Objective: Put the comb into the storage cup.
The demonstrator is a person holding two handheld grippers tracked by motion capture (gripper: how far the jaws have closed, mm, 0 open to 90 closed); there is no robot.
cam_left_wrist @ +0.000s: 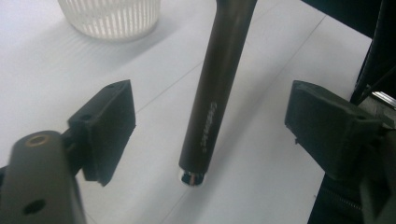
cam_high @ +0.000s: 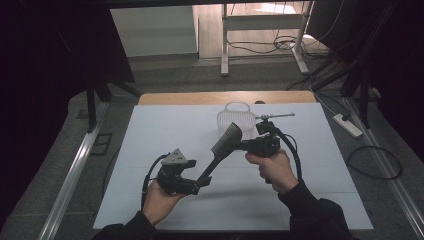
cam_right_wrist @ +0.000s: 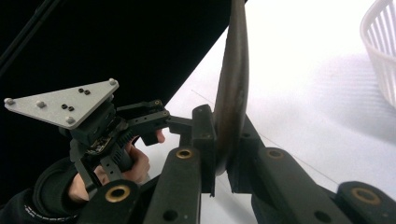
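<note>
Brush [cam_high: 220, 150] — clamped in right tongs [cam_right_wrist: 219, 158], between spread left tongs [cam_left_wrist: 210, 126].

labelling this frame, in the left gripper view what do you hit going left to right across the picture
left jaw pad → basket at the top → dark brush handle → right jaw pad

Your left gripper view cuts the dark handle [cam_left_wrist: 219, 88] at the top edge, so its head is out of frame, and the print along its shaft is too blurred to read. The white basket [cam_left_wrist: 109, 16] is cropped there too, rim unseen. In your right gripper view the basket [cam_right_wrist: 380, 51] runs off the right edge.
</note>
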